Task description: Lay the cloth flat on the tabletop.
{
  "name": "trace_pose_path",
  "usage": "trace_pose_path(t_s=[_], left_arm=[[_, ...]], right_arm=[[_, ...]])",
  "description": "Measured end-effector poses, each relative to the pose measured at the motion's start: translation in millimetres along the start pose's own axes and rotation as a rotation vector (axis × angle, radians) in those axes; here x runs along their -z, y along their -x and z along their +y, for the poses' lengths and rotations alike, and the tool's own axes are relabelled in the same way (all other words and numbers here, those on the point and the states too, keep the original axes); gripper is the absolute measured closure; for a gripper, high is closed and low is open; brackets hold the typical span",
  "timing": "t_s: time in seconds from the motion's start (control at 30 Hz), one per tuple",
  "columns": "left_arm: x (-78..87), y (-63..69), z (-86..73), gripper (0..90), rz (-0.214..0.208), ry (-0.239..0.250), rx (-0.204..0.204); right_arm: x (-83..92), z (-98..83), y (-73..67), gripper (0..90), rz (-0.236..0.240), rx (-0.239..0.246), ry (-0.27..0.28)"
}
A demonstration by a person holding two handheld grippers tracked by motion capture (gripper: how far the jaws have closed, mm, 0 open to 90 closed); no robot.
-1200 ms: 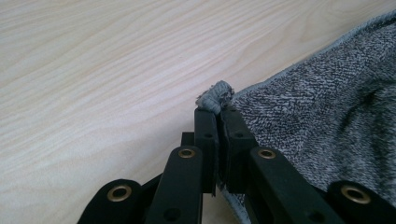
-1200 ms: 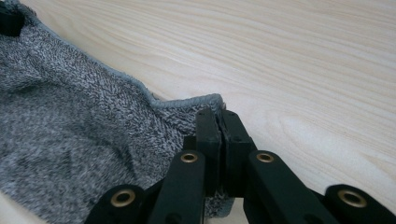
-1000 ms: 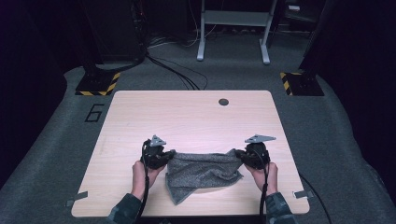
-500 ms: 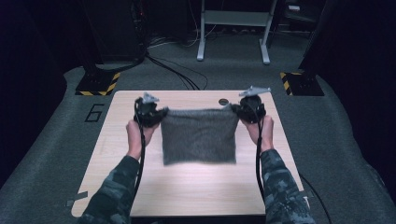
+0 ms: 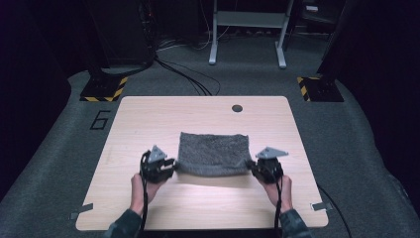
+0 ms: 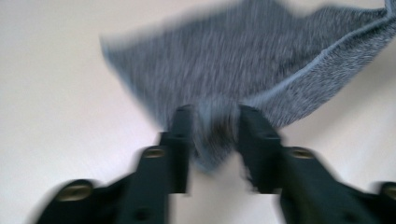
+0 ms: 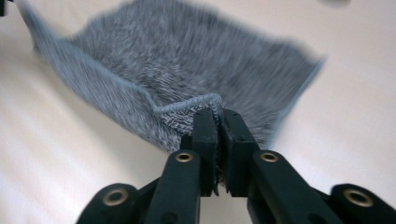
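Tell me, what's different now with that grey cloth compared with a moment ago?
The grey fuzzy cloth, held up by two corners half a second ago, has been swung back toward the person and laid flat on the wooden table. The left gripper has just been opening, with its corner loose between the jaws. The right gripper stays clamped on its corner. The table's dark round hole is unchanged.

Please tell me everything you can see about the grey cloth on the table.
The cloth is a grey, fuzzy, towel-like rectangle with a stitched hem. It lies spread on the wooden table, its far edge flat and its near edge lifted slightly. The left claw has the near left corner between its jaws, which have just been opening and stand apart, so they do not seem to press it. The right claw is shut on the near right corner, where the hem bunches up.
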State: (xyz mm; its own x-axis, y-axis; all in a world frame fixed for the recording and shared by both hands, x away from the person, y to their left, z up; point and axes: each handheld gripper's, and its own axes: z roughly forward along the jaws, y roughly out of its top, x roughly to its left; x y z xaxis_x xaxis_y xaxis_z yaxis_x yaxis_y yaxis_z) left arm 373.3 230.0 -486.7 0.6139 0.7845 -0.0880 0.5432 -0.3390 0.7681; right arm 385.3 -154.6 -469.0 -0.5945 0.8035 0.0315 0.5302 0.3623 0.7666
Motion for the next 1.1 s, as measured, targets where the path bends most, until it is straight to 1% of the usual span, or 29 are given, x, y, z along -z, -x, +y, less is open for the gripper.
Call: trace_pose_path(t_s=[0.03,0.07,0.1,0.13,0.17,0.2,0.27,0.3,0.37,0.4,0.43,0.5,0.53,0.57,0.6,0.63,0.67,0.7,0.73,0.77,0.8,0.83,0.87,0.9,0.93,1.0,1.07,1.1], left_arm=[[2.4,0.9,-5.8,48.6,-0.007,-0.015,-0.001],[7.4,2.2,-11.5,42.9,-0.013,-0.018,0.012],[12.6,3.5,-14.6,38.2,-0.008,-0.006,0.018],[19.4,3.9,-14.4,35.6,-0.003,0.006,0.024],[22.7,3.6,-12.7,31.7,0.001,0.022,0.028],[26.1,2.5,-8.5,30.8,0.003,0.034,0.030],[28.7,-0.1,3.4,29.4,0.019,0.055,0.026],[28.0,-1.6,10.1,28.7,0.019,0.050,0.017],[20.0,-1.4,21.3,28.3,0.023,0.046,0.004],[11.4,0.1,26.3,28.0,0.025,0.033,-0.004],[5.2,1.5,28.2,27.7,0.034,0.027,-0.009],[-8.9,4.7,30.2,26.8,0.025,-0.010,-0.024],[-14.8,7.0,29.6,26.3,0.026,-0.025,-0.036],[-19.7,9.0,28.4,26.0,0.026,-0.041,-0.048],[-23.7,11.2,26.5,25.5,0.026,-0.050,-0.052],[-25.9,12.5,24.8,25.1,0.020,-0.069,-0.065],[-28.4,15.3,21.4,25.1,0.026,-0.071,-0.070],[-28.7,15.8,19.8,24.7,0.022,-0.087,-0.080],[-29.9,17.4,17.2,24.6,0.029,-0.093,-0.085],[-31.3,18.7,13.5,24.5,0.037,-0.091,-0.083],[-31.4,18.9,11.8,24.0,0.033,-0.098,-0.079],[-32.1,19.6,8.3,23.9,0.044,-0.100,-0.084],[-31.7,20.0,6.5,23.8,0.045,-0.109,-0.087],[-32.4,21.0,3.5,23.7,0.044,-0.108,-0.085],[-33.5,22.8,0.0,23.5,0.051,-0.114,-0.087],[-33.1,25.9,-3.8,23.1,0.059,-0.131,-0.096],[-32.4,28.7,-7.8,22.7,0.061,-0.140,-0.106],[-32.3,29.6,-9.1,22.6,0.069,-0.140,-0.112]], right_arm=[[1.1,-14.3,0.5,80.0,0.009,-0.019,-0.029],[3.7,-20.4,1.3,77.1,0.013,-0.027,-0.030],[8.6,-25.6,2.9,72.0,0.022,-0.041,-0.031],[14.7,-27.6,4.0,70.6,0.022,-0.055,-0.030],[22.5,-26.7,6.2,68.0,0.013,-0.062,-0.011],[26.7,-24.3,8.1,65.3,0.016,-0.064,-0.002],[35.1,-14.9,11.6,61.4,0.014,-0.079,0.025],[36.8,-9.3,11.8,58.2,0.013,-0.082,0.033],[33.0,1.2,10.4,50.7,0.005,-0.070,0.023],[28.6,4.8,8.2,48.5,0.015,-0.067,0.013],[21.1,6.7,5.3,45.7,0.012,-0.056,-0.007],[9.1,5.4,0.9,43.0,0.010,-0.045,-0.047],[3.3,2.5,-0.6,40.0,0.007,-0.039,-0.065],[-1.9,-1.0,-2.1,36.5,0.000,-0.038,-0.084],[-5.6,-5.2,-3.0,35.7,0.002,-0.043,-0.096],[-8.2,-9.8,-3.1,33.2,0.010,-0.043,-0.100],[-9.7,-14.1,-3.6,30.9,0.002,-0.042,-0.110],[-11.3,-18.8,-4.3,27.3,0.000,-0.058,-0.119],[-12.0,-21.4,-3.4,26.1,0.002,-0.051,-0.123],[-13.1,-24.5,-3.1,24.8,-0.002,-0.050,-0.121],[-14.4,-27.2,-2.6,21.8,-0.004,-0.050,-0.125],[-15.1,-28.0,-2.5,20.2,-0.002,-0.058,-0.134],[-17.1,-29.4,-2.5,18.9,-0.006,-0.066,-0.135],[-17.9,-30.3,-1.2,18.4,-0.004,-0.048,-0.134],[-19.0,-30.9,-1.0,18.3,-0.005,-0.046,-0.136],[-21.4,-31.2,-3.0,16.8,-0.009,-0.062,-0.147],[-23.6,-31.7,-3.1,16.4,-0.009,-0.044,-0.150],[-24.4,-31.8,-3.7,16.2,-0.011,-0.041,-0.154]])
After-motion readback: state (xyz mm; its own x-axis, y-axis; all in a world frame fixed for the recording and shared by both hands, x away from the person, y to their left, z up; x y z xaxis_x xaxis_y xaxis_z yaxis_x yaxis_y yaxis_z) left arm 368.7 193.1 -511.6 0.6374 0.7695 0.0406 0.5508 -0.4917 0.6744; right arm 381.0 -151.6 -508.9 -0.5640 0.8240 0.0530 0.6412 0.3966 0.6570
